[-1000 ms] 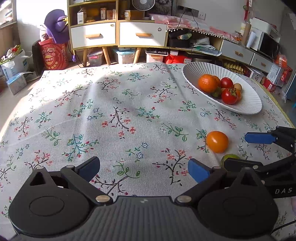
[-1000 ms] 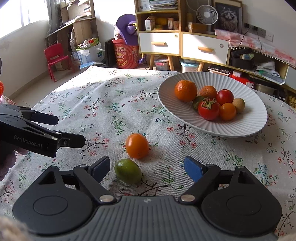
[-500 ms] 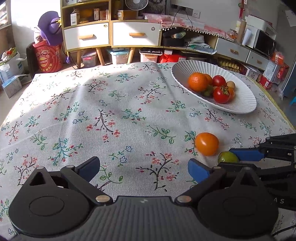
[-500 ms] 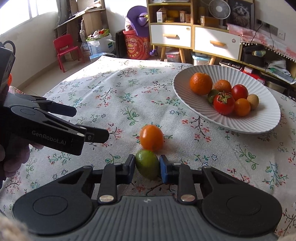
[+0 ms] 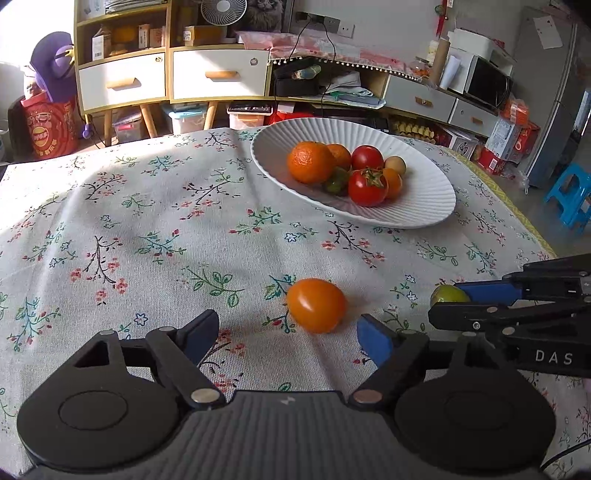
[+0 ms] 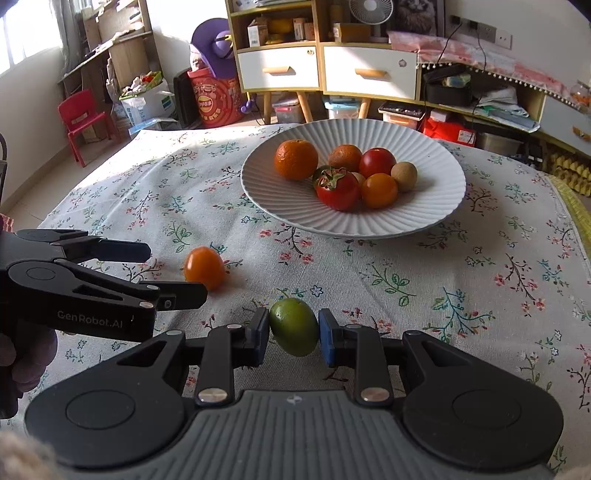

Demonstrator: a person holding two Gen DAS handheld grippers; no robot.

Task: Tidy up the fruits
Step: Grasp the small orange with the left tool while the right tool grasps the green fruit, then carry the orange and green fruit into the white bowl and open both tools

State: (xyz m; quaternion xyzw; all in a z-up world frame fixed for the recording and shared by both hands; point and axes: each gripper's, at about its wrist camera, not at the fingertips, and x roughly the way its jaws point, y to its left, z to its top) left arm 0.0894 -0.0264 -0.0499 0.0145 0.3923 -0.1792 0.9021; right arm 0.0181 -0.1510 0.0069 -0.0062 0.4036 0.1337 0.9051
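Two fruits are off the plate. One green fruit (image 6: 294, 326) is clamped between my right gripper (image 6: 293, 332)'s blue pads, above the cloth. One orange tomato (image 5: 316, 305) lies on the tablecloth (image 5: 147, 229) just ahead of my left gripper (image 5: 286, 334) — its jaws are closing with a wide gap and nothing between them yet.

The white ribbed plate (image 6: 436, 206) holds at least seven pieces: two oranges, two red tomatoes, one orange tomato, one tan round fruit, one green piece mostly hidden.

The surface is a floral cloth, partly sunlit. Beyond it I see a cabinet with two white drawers (image 6: 317, 68), one desk fan (image 6: 370, 11) and one red child's chair (image 6: 79, 118).
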